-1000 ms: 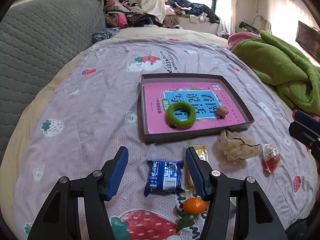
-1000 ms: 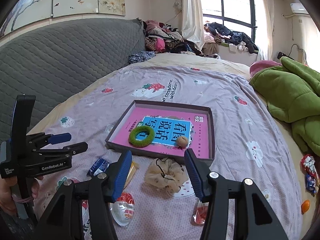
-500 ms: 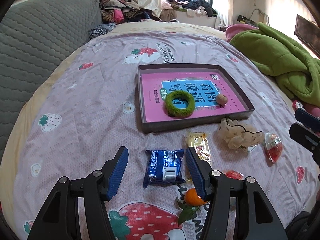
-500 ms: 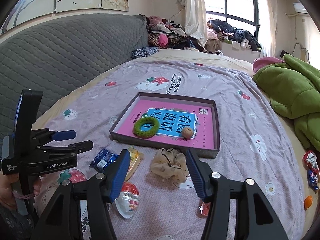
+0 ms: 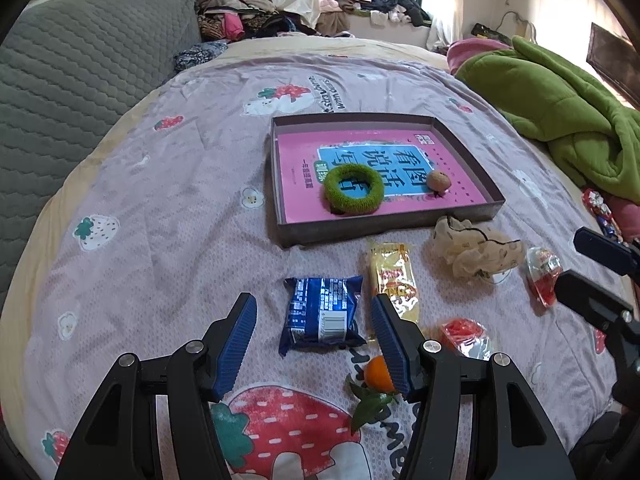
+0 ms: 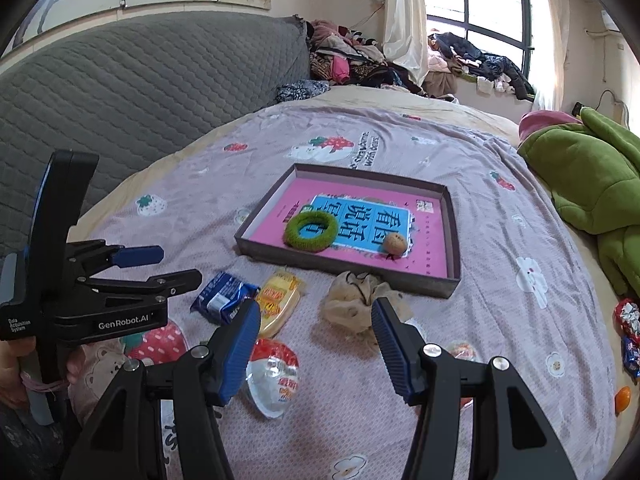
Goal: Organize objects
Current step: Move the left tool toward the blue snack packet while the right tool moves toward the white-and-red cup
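A dark shallow tray (image 5: 280, 184) on the bedspread holds a pink book, a green fuzzy ring (image 5: 353, 194) and a small brown ball (image 5: 439, 180). In front of it lie a blue snack packet (image 5: 322, 312), a yellow packet (image 5: 394, 276), a beige scrunchie (image 5: 474, 252), a clear jelly cup (image 5: 540, 274), a red packet (image 5: 464, 332) and a tangerine (image 5: 378, 372). My left gripper (image 5: 313, 299) hangs open above the blue packet. My right gripper (image 6: 314, 307) is open and empty, hovering near the scrunchie (image 6: 356, 304) and a jelly cup (image 6: 274, 372).
A grey quilted headboard (image 6: 120, 92) runs along the left. A green blanket (image 6: 588, 176) is heaped at the right, with candy wrappers (image 6: 628, 332) and another tangerine (image 6: 622, 396) near that edge. Clothes are piled under the window. A hand holds the left gripper (image 6: 180, 266).
The right gripper has sunk a little toward the bedspread and drawn closer to the scrunchie. The left gripper has barely shifted over the blue packet. No object has moved.
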Tool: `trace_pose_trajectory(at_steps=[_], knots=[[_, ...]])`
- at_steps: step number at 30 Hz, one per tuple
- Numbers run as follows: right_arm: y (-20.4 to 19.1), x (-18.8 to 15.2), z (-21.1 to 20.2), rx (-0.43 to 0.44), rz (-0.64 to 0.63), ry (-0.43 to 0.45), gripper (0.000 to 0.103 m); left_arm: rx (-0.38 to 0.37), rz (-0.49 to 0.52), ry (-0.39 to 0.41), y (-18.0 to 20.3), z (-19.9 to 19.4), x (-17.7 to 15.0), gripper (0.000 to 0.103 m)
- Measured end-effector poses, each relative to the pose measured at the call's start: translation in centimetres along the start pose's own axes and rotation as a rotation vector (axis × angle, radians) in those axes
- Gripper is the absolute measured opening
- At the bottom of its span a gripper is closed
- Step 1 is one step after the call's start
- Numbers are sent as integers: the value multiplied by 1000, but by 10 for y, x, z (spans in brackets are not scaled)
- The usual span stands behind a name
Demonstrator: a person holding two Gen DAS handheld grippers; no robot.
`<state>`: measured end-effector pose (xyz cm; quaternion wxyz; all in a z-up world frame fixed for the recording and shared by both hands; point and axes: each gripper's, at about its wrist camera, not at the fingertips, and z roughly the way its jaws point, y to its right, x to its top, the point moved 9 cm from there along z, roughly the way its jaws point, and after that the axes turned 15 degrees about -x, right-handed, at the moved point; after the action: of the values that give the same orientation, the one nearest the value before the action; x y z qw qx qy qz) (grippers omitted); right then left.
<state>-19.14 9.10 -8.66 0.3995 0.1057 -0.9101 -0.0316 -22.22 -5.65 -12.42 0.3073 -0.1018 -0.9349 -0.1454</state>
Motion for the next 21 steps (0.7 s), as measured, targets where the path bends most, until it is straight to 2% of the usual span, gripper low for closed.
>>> trace_pose_trajectory(at_steps=[21], knots=[[-25,-28,8,19,-63,-54,58,-18,-8,-61,-6,12,-23,61]])
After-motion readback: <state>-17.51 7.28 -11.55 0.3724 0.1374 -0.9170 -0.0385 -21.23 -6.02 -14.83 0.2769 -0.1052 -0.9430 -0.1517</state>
